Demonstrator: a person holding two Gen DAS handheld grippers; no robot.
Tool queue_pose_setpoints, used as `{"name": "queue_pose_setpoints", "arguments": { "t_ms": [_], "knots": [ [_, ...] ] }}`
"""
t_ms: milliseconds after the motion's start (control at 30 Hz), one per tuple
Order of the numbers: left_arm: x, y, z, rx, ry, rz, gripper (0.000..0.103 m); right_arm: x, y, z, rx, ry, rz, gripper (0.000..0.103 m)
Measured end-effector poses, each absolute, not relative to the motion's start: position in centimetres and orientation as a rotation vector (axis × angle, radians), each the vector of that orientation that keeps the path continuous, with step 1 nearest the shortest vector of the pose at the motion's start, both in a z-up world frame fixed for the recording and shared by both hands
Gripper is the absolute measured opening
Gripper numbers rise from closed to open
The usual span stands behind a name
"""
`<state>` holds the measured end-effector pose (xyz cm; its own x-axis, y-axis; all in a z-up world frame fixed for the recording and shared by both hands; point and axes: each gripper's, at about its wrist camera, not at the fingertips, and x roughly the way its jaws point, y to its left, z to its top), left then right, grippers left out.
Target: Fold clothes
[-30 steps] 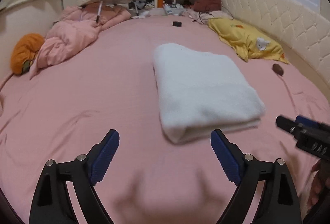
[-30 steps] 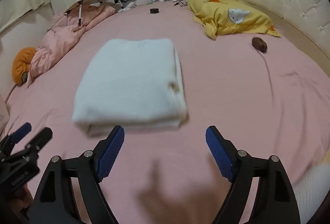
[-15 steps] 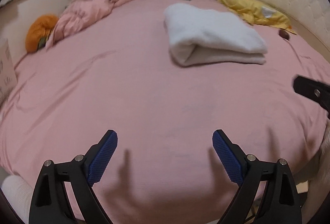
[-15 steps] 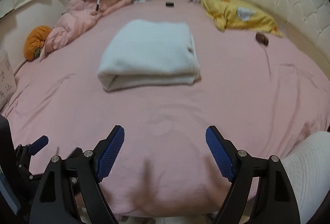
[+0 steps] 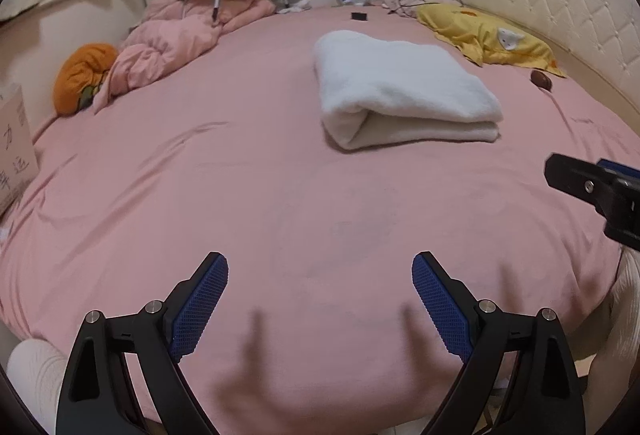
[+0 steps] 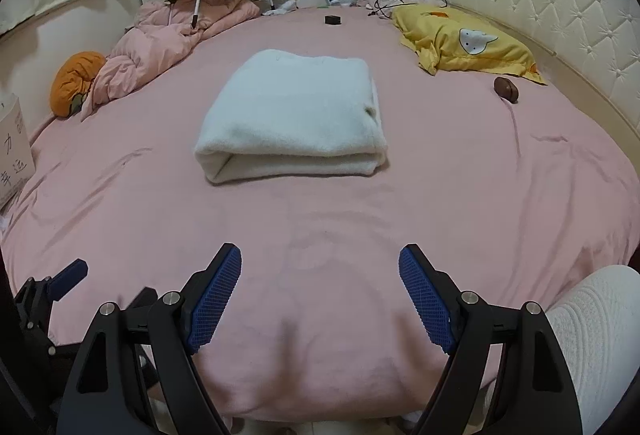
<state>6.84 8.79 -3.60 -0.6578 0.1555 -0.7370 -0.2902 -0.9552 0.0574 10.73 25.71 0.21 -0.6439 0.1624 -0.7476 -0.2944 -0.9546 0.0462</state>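
The left claw [image 5: 320, 299] gapes wide over the near edge of the bed [image 5: 240, 195], its 2 blue pads [image 5: 202, 305] holding nothing. In this left wrist view, the folded white garment [image 5: 400, 87] lies flat on the pink sheet, well beyond the claw and a little to its right, its rolled fold facing the camera. Beyond the garment sits a small black box [image 5: 359, 16]. Right of the garment lies a yellow pillow [image 5: 488, 35], with a brown lump [image 5: 541, 79] near it. Left of the garment, a pink quilt [image 5: 176, 35] is heaped beside an orange cushion [image 5: 82, 75]. The right claw [image 5: 592, 191] pokes in at the right edge, apart from the garment.

In the right wrist view, the right claw [image 6: 320, 295] is also spread wide and empty above the sheet. The garment [image 6: 296, 115] lies straight ahead of it, well apart. The pillow [image 6: 464, 39] lies right of the garment, the quilt [image 6: 168, 31] left. The left claw [image 6: 60, 287] shows at the lower left; from here I cannot tell its gap. A white knit sleeve [image 6: 592, 335] sits at the lower right.
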Motion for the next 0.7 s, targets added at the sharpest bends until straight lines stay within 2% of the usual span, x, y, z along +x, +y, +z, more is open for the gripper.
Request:
{"name": "queue_pose_setpoints", "arguments": {
  "t_ms": [233,367,467,700],
  "knots": [
    [5.8,8.2,-3.8,-1.256,0.102,2.597,0.093,10.5,26.1,0.2,-1.179,0.273,2.623,0.081],
    [5.4,8.8,-3.5,-1.274,0.130,2.654,0.093,10.4,26.3,0.2,-1.179,0.301,2.621,0.081],
    [5.4,9.1,-3.2,-1.283,0.130,2.674,0.102,10.4,26.5,0.2,-1.175,0.315,2.618,0.081],
    [5.5,8.8,-2.7,-1.265,0.063,2.684,0.103,10.4,26.5,0.3,-1.170,0.316,2.622,0.081]
  ]
}}
